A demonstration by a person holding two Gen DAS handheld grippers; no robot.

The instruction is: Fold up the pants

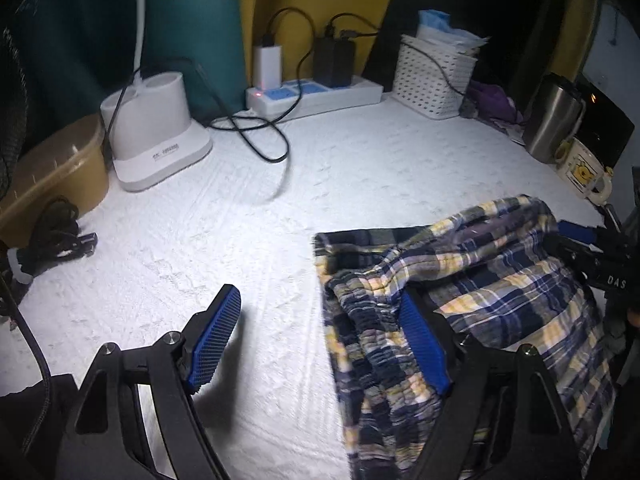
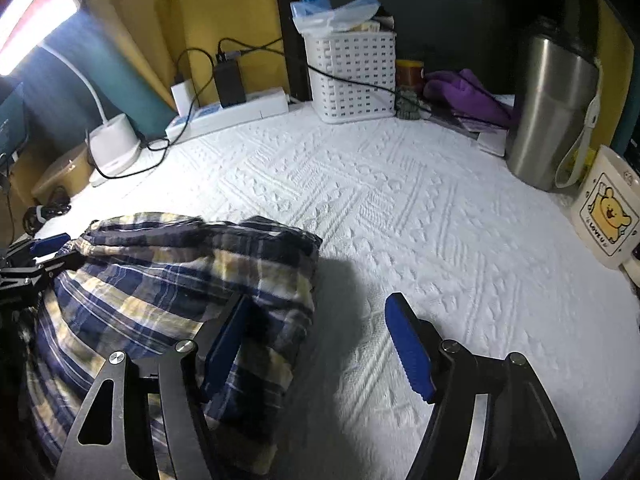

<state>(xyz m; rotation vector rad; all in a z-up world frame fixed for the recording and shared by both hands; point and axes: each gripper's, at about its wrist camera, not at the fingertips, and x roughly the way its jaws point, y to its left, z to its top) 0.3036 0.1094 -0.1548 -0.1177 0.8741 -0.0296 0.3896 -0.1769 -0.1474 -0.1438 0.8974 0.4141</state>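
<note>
The plaid pants [image 1: 480,280] lie bunched on the white textured cover [image 1: 240,220], blue, yellow and white checks, at the right of the left wrist view. My left gripper [image 1: 320,344] is open: one blue pad hangs over bare cover, the other sits against the crumpled fabric at the pants' left edge. In the right wrist view the pants [image 2: 160,280] fill the lower left. My right gripper [image 2: 316,348] is open too, its left pad on the cloth and its right pad over the cover. Each gripper shows at the far side of the pants in the other's view: right gripper [image 1: 592,248], left gripper [image 2: 40,248].
Along the back stand a white lamp base [image 1: 156,136], a power strip [image 1: 316,94] with chargers and loose cables, a white basket [image 2: 352,76], purple cloth [image 2: 464,96], a steel flask [image 2: 548,108] and a bear mug [image 2: 604,216]. A brown tub [image 1: 52,176] sits far left.
</note>
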